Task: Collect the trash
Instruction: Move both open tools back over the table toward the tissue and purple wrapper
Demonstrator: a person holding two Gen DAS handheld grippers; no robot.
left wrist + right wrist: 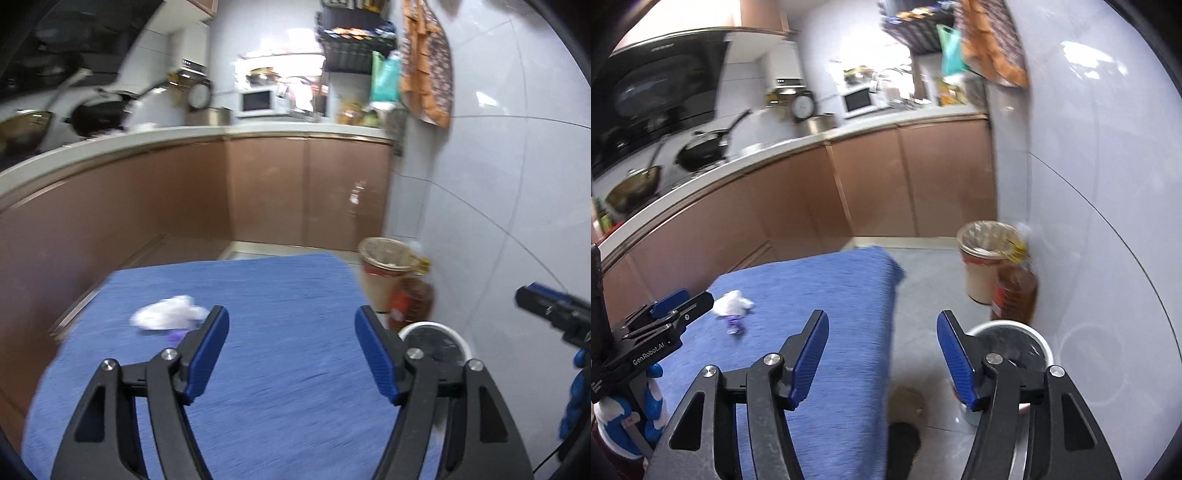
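A crumpled white tissue [168, 312] with a small purple scrap [734, 324] beside it lies on the blue cloth-covered desk [280, 295], not yet collected. Both the left gripper [291, 352] and the right gripper [882, 360] hang above with jaws wide apart and nothing between them. On the floor, a round white bin [1012, 341] with a dark inside stands by the glossy tiled wall, near a lined bucket [988, 254] and an amber bottle [1015, 291]. The pickup appears still to come.

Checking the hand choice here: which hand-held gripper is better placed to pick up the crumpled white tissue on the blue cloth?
Left. The left hand-held gripper is open, with the white tissue just beyond its left fingertip; the right hand-held gripper faces the white bin.
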